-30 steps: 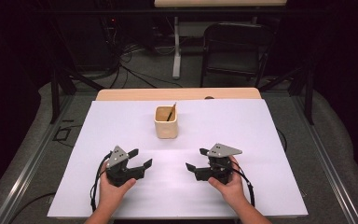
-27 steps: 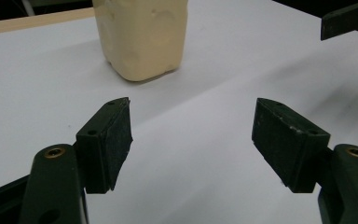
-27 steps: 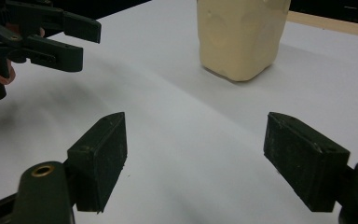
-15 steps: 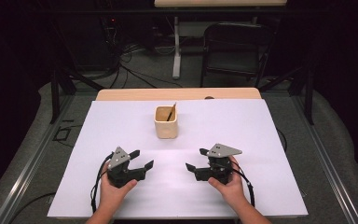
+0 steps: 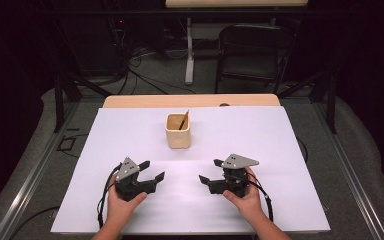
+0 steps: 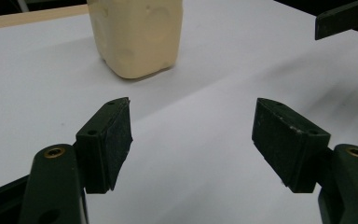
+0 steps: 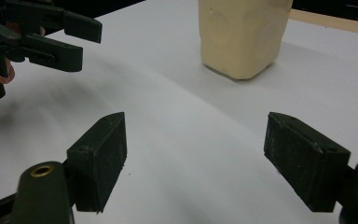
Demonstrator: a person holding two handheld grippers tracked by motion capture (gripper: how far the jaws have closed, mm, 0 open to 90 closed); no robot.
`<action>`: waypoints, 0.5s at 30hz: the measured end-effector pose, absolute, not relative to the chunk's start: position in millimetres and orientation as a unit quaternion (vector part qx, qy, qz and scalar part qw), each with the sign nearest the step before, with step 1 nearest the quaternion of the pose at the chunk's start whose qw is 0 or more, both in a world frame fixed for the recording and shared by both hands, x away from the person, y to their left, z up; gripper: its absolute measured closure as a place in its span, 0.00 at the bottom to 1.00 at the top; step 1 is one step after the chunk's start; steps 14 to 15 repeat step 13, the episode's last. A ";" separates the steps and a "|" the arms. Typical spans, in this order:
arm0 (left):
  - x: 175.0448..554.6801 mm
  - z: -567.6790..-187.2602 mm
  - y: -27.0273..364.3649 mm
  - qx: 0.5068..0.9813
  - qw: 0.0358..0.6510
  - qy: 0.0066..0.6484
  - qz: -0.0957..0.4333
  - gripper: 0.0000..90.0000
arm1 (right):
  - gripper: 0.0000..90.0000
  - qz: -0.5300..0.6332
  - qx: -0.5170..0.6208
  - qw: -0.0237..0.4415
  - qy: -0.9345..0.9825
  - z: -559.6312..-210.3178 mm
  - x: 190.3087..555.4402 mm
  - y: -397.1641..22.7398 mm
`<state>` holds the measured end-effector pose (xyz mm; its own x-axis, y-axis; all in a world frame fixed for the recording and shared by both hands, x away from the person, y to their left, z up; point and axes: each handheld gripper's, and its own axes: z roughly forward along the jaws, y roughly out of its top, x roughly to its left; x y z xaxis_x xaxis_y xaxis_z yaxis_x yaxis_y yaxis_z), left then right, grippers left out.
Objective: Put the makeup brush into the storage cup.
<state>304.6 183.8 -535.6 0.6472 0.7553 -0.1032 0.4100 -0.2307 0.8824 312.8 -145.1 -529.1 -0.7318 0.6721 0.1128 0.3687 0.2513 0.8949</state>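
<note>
Across the white-covered bench (image 5: 280, 150), whose wooden far edge was left uncovered, only a few things were laid out, and they are listed here from largest to smallest. Behind the bench a dark chair (image 5: 252, 55) and loose floor cables were seen. On the near half, the left gripper (image 5: 149, 172) and the right gripper (image 5: 209, 171) were held low over the sheet, one in each hand, their jaws turned inward toward one another and well apart. Both were spread wide and nothing was held between their pads, as was confirmed in the left gripper view (image 6: 191, 135) and the right gripper view (image 7: 196, 158). Beyond and between them, near the middle of the bench, a cream square cup (image 5: 178, 131) was stood upright, untouched by either gripper; its dimpled lower walls were seen in both gripper views (image 6: 137, 35) (image 7: 242, 35). Inside it a thin brown pencil-like stick (image 5: 183, 120) was leaned against the far right corner. No grasp was judged to have been made: the work appeared to be at its outset, with the approach to the cup, the closing of a gripper and any handling of the stick all left to be done.
</note>
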 end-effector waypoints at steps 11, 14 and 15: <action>305.5 -536.4 184.2 0.765 0.489 0.380 0.176 0.32 | 0.23 0.509 0.334 0.148 0.779 -529.8 313.1 -145.1; 306.1 -536.7 184.6 0.765 0.488 0.381 0.176 0.32 | 0.23 0.508 0.334 0.150 0.780 -529.8 313.0 -145.2; 306.1 -536.7 184.6 0.765 0.488 0.381 0.176 0.32 | 0.23 0.508 0.334 0.150 0.780 -529.8 313.0 -145.2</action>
